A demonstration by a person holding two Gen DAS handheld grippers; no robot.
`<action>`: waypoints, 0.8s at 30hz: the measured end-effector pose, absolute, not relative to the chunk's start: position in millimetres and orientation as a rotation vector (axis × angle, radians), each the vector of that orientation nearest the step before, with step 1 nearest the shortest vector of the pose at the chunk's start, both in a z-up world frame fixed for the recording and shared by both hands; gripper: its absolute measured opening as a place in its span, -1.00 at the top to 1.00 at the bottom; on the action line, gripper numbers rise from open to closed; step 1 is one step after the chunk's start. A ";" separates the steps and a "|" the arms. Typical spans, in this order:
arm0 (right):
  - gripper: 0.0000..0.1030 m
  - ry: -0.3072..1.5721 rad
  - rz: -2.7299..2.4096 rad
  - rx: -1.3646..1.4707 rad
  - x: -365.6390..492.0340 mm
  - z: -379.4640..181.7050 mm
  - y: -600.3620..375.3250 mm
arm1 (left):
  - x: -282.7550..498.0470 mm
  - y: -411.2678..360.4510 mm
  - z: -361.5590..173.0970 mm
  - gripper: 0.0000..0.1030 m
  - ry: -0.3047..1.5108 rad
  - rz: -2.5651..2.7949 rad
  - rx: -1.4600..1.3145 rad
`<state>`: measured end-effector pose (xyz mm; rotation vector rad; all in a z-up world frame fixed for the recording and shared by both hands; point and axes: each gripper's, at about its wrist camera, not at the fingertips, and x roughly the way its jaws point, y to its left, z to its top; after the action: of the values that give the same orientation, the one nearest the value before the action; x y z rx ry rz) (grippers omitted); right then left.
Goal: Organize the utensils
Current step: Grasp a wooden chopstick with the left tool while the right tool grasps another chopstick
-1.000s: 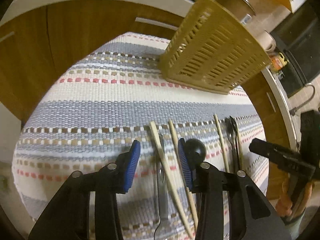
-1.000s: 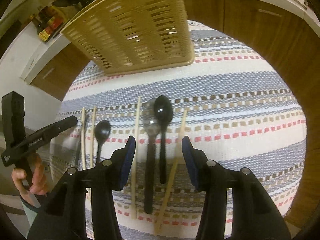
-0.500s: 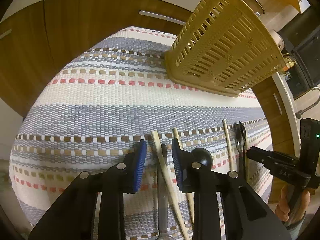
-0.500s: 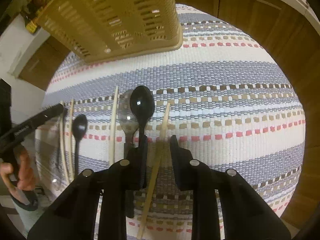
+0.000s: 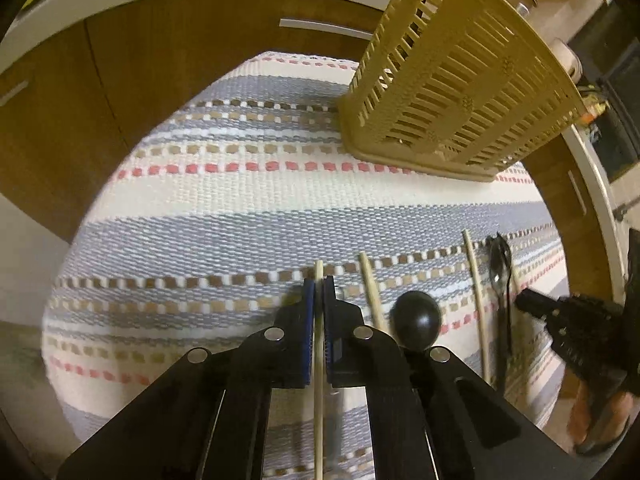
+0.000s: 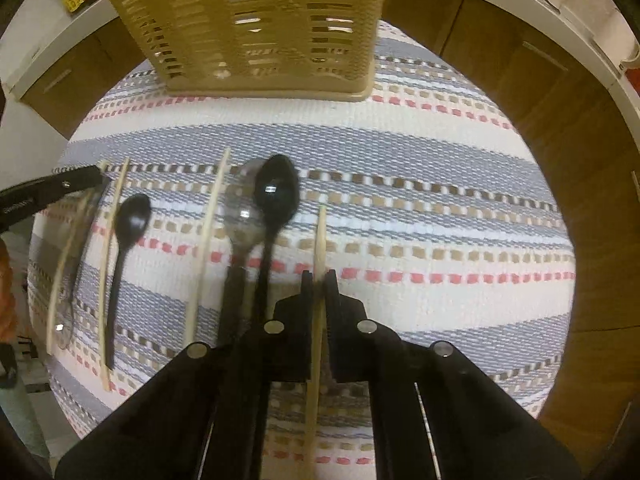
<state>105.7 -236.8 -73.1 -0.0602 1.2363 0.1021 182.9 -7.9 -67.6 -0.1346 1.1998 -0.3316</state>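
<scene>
Utensils lie in a row on a striped woven mat (image 5: 240, 200). My left gripper (image 5: 319, 282) is shut on a wooden chopstick (image 5: 319, 360) at the left end of the row. A second chopstick (image 5: 370, 292) and a small black spoon (image 5: 416, 318) lie just right of it. My right gripper (image 6: 319, 276) is shut on another wooden chopstick (image 6: 320, 236) at the right end of the row. To its left lie a large black spoon (image 6: 276, 196), a metal spoon (image 6: 242, 220) and a chopstick (image 6: 212, 220). A tan slotted utensil basket (image 6: 260, 28) stands behind.
Wooden cabinet fronts (image 5: 140, 80) ring the mat (image 6: 420, 160). The basket also shows in the left wrist view (image 5: 460, 92). Further chopsticks (image 5: 476, 300) and a dark spoon (image 5: 500, 276) lie toward the right gripper. The left gripper shows at the left edge of the right wrist view (image 6: 48, 194).
Both grippers have come down to the mat and closed, each on a chopstick at its end of the row. The basket looms closer in both views.
</scene>
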 end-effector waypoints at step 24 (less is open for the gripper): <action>0.77 1.366 0.148 -0.080 102.5 -76.2 -246.5 | 156.2 16.3 -71.2 0.44 1.268 -0.355 0.059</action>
<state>102.5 -246.5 -76.2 -0.0799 1.3656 0.1478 156.2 16.3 -71.2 0.0591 1.2684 -0.3552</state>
